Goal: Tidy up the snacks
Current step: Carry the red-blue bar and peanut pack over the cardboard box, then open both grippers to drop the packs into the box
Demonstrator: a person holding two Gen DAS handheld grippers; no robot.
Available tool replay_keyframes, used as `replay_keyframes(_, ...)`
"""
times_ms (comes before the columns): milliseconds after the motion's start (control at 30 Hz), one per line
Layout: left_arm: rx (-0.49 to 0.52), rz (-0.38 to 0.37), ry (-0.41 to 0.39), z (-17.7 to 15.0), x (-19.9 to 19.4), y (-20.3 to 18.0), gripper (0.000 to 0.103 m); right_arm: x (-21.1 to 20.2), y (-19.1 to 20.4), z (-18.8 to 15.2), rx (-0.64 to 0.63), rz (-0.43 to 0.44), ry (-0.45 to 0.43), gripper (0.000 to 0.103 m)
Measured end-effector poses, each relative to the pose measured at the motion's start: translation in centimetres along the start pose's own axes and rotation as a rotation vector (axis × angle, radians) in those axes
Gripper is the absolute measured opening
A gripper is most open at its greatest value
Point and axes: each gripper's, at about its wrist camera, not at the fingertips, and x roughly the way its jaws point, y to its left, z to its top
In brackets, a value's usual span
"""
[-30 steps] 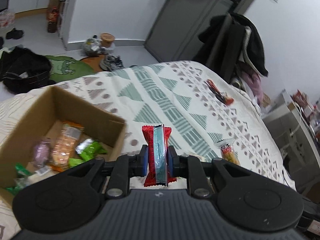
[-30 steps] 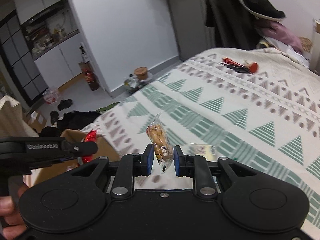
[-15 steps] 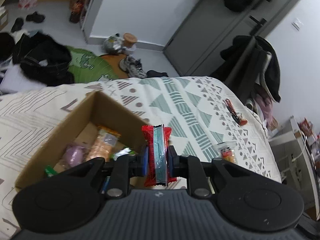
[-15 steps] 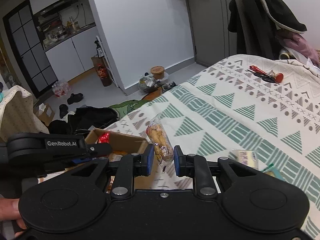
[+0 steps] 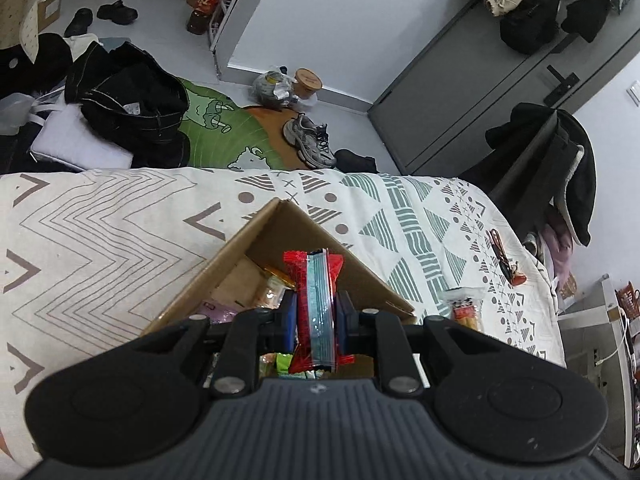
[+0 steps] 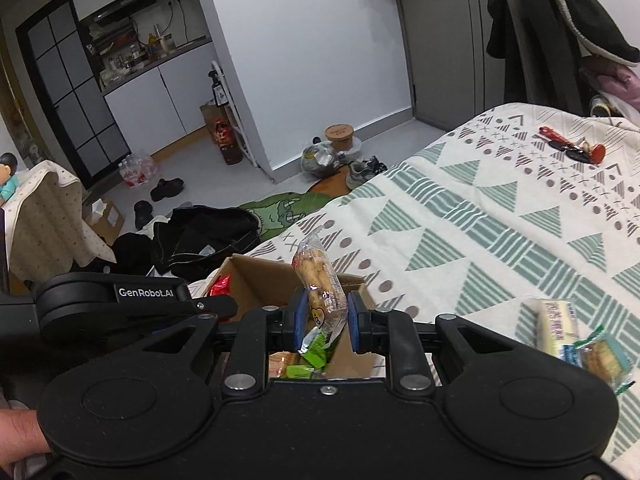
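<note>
Between left gripper (image 5: 314,316) pads: red snack packet (image 5: 315,312).

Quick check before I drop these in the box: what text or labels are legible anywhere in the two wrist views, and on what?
"GenRobot.AI": on the side of the left gripper, seen from the right wrist view.
Biscuit packet in the right gripper: printed characters, too blurred to read.
White snack packet on the bedspread: print blurred.
Red snack packet in the left gripper: no readable text.
Dark bottle on the floor: label too small.
</note>
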Motion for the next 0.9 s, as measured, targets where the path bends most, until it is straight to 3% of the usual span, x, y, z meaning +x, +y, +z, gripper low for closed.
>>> replay_keyframes(233,-0.011,0.008,-0.005,0.4,0.7,0.6,0.019,1.3,0.3,-0.1,0.033,0.014,0.013,0.021)
replay_keyframes(333,0.016,0.044,-0.040,0.5,0.5,0.2,0.019,1.8,0.3,-0.3,0.047,0.023,0.023,0.021)
replay_keyframes(700,0.005,0.061,-0.013,0.8,0.9,0.3,0.023,2.6,-0.2,-0.7,0.105,0.041,0.056,0.023)
replay_keyframes(833,0.015,0.073,0.002,0.7,1.2,0.0,0.030,2.5,-0.8,-0.7,0.129,0.049,0.064,0.026)
replay_keyframes(900,0.025,0.076,0.005,0.5,1.2,-0.3,0.039,2.1,-1.2,-0.8,0.135,0.049,0.063,0.026)
